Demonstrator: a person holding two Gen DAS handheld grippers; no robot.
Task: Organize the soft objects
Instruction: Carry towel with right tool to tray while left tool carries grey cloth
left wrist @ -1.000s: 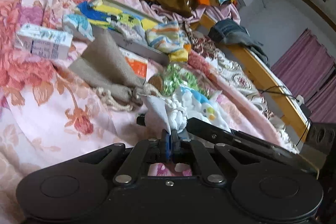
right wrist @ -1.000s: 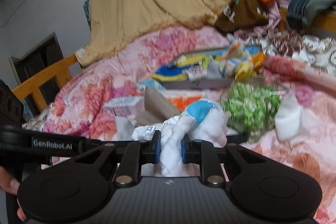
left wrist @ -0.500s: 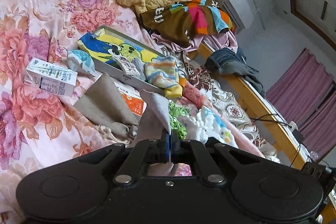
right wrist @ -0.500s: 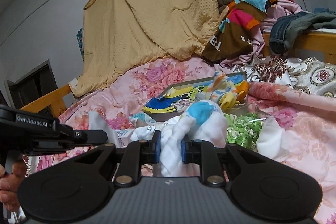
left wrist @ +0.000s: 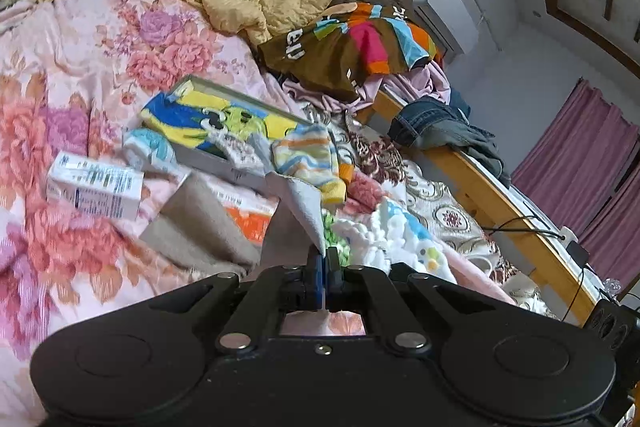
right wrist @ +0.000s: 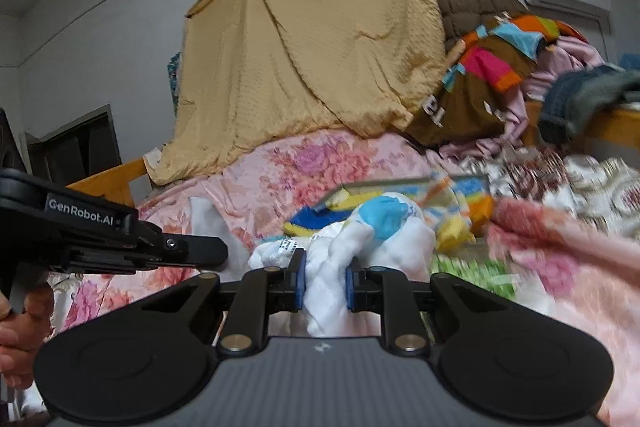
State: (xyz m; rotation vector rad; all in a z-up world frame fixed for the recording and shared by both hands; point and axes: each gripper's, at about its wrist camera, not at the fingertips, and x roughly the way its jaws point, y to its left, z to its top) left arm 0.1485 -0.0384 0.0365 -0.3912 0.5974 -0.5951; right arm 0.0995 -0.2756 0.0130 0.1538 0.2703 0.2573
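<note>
The white cloth [right wrist: 344, 267], a fluffy piece with a blue patch, is bunched between the blue pads of the right gripper [right wrist: 325, 283]. The jaws are closed to a narrow gap on it, and the fabric bulges above and below the pads. A small printed label hangs on the cloth's left side.

The left gripper [left wrist: 321, 269] has its jaws pressed almost together on the thin edge of a pale grey cloth [left wrist: 304, 203], which rises from the pads to a pointed corner. In the right wrist view the left gripper [right wrist: 216, 251] extends in from the left, held by a hand [right wrist: 16, 331]; whether the two cloths are one joined piece cannot be told.

Both cloths are held above a pink floral bedspread [left wrist: 80, 59]. On the bedspread lie:
- a flat box [left wrist: 224, 123] with a yellow and blue cartoon print;
- a striped sock [left wrist: 312, 159] touching the box's right end;
- a white carton [left wrist: 96, 187] to the left, apart from the box;
- a green-and-white cloth [right wrist: 472, 275], partly hidden.

A yellow blanket [right wrist: 312, 47] hangs behind.
</note>
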